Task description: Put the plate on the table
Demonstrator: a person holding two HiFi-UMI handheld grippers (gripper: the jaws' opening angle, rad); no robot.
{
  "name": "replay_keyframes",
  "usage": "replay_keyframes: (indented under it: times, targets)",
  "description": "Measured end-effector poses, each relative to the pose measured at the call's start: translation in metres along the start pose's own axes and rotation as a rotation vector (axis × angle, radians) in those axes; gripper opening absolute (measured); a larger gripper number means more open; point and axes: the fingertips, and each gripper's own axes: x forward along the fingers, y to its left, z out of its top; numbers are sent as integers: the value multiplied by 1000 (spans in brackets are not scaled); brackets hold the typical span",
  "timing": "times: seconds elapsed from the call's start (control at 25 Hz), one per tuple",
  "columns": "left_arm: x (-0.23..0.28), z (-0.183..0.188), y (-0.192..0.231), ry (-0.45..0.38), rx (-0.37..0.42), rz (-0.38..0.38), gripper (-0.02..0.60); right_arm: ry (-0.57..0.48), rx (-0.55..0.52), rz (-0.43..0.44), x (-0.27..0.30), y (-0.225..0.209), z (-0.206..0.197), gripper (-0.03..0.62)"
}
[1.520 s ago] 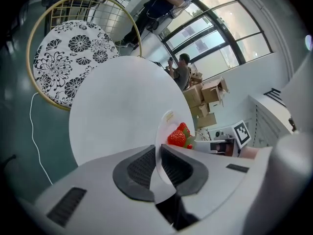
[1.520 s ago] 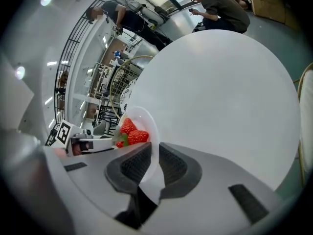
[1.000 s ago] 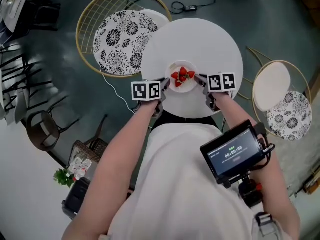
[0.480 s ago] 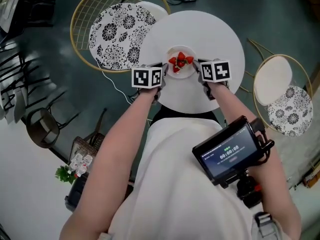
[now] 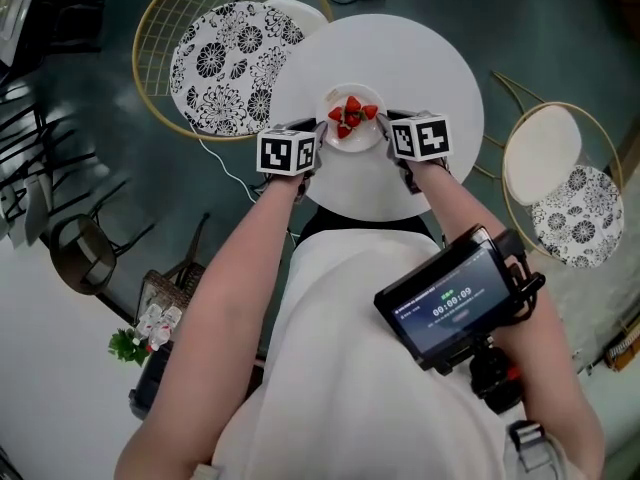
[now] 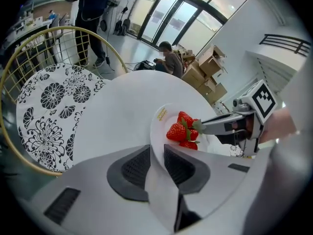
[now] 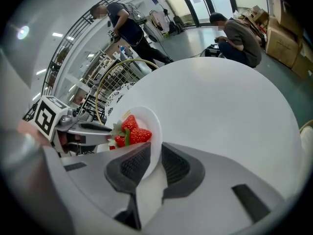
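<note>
A small white plate point(image 5: 353, 134) with several red strawberries point(image 5: 348, 115) is held over the round white table point(image 5: 410, 58), a little short of its middle. My left gripper point(image 5: 318, 134) is shut on the plate's left rim and my right gripper point(image 5: 388, 122) is shut on its right rim. In the left gripper view the rim point(image 6: 157, 131) runs between the dark pads, with the strawberries point(image 6: 181, 131) and the right gripper point(image 6: 234, 125) beyond. The right gripper view shows the plate point(image 7: 152, 131) pinched the same way. Whether the plate touches the tabletop cannot be told.
A gold wire chair with a black-and-white floral cushion point(image 5: 215, 58) stands left of the table, and another chair point(image 5: 560, 183) to the right. A screen device point(image 5: 450, 303) hangs at the person's chest. People point(image 7: 239, 31) are in the background.
Both grippers have carried the plate farther from the person's body, from near the table's front edge toward its middle. Both stay shut on the rim.
</note>
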Motion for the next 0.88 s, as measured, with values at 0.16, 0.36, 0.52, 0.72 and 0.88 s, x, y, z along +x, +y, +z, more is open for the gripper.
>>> replay_keyframes:
  times: [0.16,0.36,0.52,0.72,0.88]
  targets:
    - [0,3,15,-12,-29,14,68,-2,6,7,9,0,6,49]
    - [-10,-2,13,-38,-47,28,69,-42,4,2,-4,-1,7,49]
    - [-19,-10,15,-42,-60,31,69,-91,17,-12,-15,-4,12,49]
    - [-27,-16,22,-43,-80,37,67,-105,20,-17,-19,-4,20,48]
    - [-30,-19,15,-75,-109,15,67,-116,2,-5,-20,-2,20,48]
